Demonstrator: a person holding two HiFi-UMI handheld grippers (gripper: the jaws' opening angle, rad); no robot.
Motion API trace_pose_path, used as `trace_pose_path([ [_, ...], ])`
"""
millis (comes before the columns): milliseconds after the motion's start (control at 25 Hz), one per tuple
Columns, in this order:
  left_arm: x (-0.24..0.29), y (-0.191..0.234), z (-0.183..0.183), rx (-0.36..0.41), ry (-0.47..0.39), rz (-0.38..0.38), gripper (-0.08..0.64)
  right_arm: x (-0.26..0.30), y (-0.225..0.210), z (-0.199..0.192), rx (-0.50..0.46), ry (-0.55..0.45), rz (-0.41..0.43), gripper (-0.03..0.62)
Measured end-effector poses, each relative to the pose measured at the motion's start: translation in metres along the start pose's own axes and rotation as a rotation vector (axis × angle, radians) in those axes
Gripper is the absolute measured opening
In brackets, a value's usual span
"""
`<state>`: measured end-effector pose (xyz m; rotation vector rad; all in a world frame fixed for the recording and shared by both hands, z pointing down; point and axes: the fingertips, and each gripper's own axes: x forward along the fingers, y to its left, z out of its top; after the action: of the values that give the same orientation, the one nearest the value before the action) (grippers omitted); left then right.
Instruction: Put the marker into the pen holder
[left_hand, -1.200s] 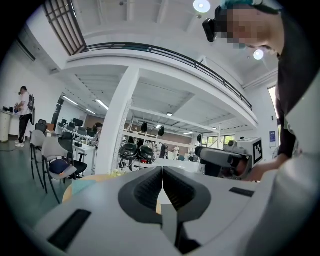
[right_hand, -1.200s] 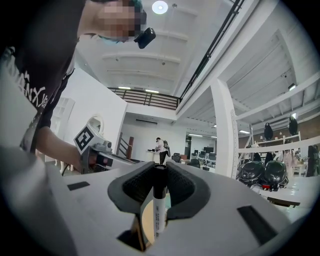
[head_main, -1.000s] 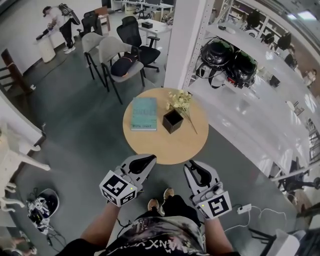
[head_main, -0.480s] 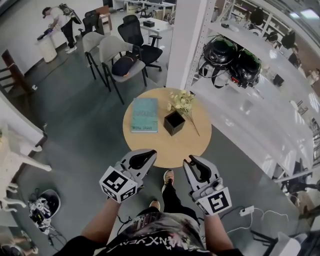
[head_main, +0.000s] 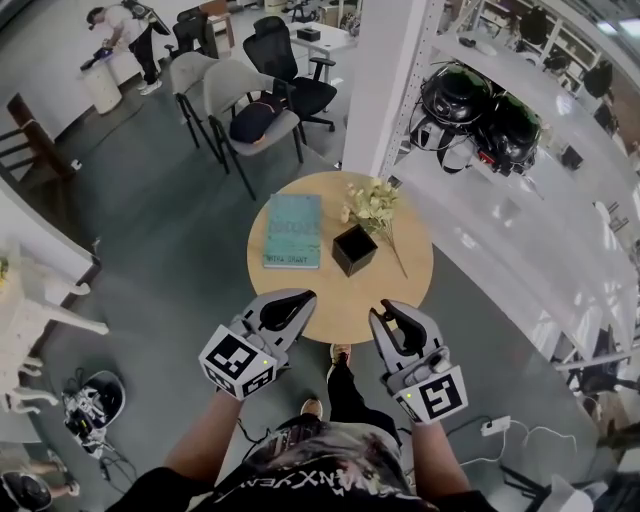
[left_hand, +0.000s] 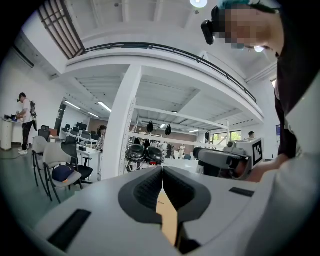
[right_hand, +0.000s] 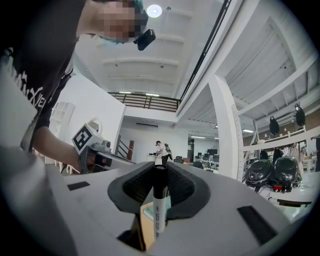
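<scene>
Currently my right gripper (right_hand: 160, 172) has its jaws partly apart, clamped on the marker (right_hand: 159, 200), black end at the tips. My left gripper (left_hand: 162, 172) has its jaws pressed together, empty. Both grippers hover over the round table's (head_main: 340, 300) near edge. The pen holder (head_main: 354, 249) stands mid-table.

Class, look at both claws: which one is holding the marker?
The right claw: the marker is clamped between its jaws, whereas the left claw has its jaws closed together on nothing.

The left gripper (head_main: 292, 303) and right gripper (head_main: 392, 315) had pale grey shells, black pads (left_hand: 147, 190) and a black-and-white marker cube (head_main: 238, 362) at the rear. The person wore a black lettered shirt (head_main: 320, 485).
</scene>
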<state>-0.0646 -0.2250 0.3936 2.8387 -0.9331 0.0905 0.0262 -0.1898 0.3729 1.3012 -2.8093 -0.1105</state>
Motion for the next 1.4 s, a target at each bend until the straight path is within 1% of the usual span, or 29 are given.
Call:
trace_pose_path([
  [520,0.064,0.045,-0.002,-0.022,0.026,0.007,0.021,0.052,-0.059,-0.016,0.024,0.016,0.036,0.072],
  [680,0.083,0.057,-0.001,-0.028,0.036,0.006,0.021,0.069,-0.078,-0.014,0.027,-0.001,0.034,0.072],
  [800,0.095,0.066,-0.002,-0.033,0.045,0.004,0.021,0.077,-0.085,-0.020,0.036,0.021,0.051,0.072],
  [1000,0.113,0.080,-0.003,-0.038,0.054,0.003,0.021,0.094,-0.101,-0.028,0.043,0.022,0.062,0.072],
  [1160,0.129,0.093,-0.004,-0.030,0.031,0.015,0.021,0.107,-0.114,-0.034,0.039,0.000,0.062,0.072],
  [1320,0.142,0.107,-0.008,-0.012,0.002,0.039,0.021,0.122,-0.130,-0.029,0.033,-0.087,0.035,0.072],
  [1400,0.148,0.111,-0.012,-0.007,0.006,0.042,0.021,0.125,-0.134,-0.035,0.037,-0.101,0.041,0.072],
])
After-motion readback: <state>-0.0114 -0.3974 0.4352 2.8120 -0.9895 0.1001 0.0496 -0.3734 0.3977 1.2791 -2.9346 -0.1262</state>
